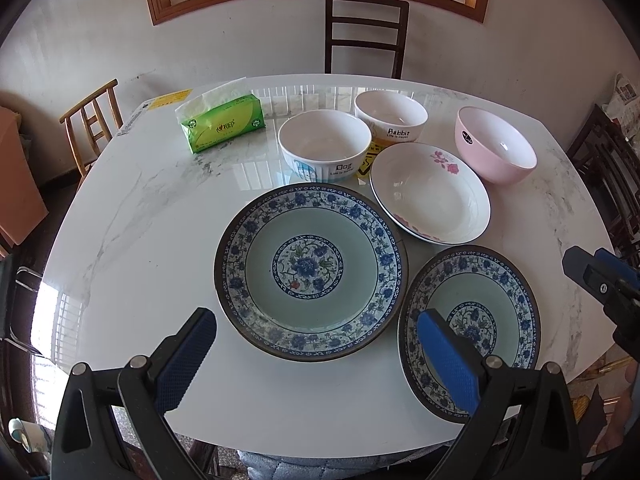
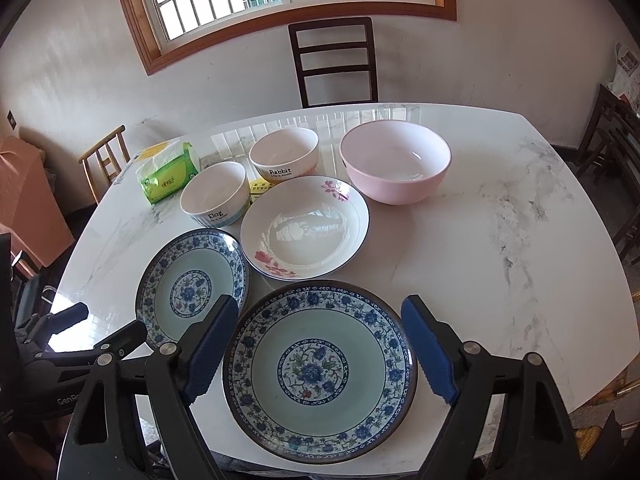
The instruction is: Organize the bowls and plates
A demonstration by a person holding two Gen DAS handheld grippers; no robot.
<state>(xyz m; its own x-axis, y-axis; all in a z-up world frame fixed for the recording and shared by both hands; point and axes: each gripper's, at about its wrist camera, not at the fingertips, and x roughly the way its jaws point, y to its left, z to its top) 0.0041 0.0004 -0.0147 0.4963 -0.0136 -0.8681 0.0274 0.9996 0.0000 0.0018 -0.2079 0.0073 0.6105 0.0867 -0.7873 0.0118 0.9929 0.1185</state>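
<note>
Two blue floral plates lie on the white marble table (image 1: 160, 220). In the left wrist view one plate (image 1: 310, 270) is just beyond my left gripper (image 1: 318, 360), which hangs open and empty above the table's near edge. The other blue plate (image 2: 320, 372) shows between the blue pads of my right gripper (image 2: 318, 348), whose jaws stand wide either side of it without pressing on it. Behind are a white plate with pink flowers (image 2: 304, 228), a "Dog" bowl (image 2: 214, 194), a "Rabbit" bowl (image 2: 284, 156) and a pink bowl (image 2: 396, 166), all empty and upright.
A green tissue pack (image 1: 222, 124) lies at the table's far left. A small yellow object (image 2: 260, 189) sits between the two lettered bowls. A dark chair (image 2: 334, 60) stands behind the table under the window, with wooden chairs at the left and right sides.
</note>
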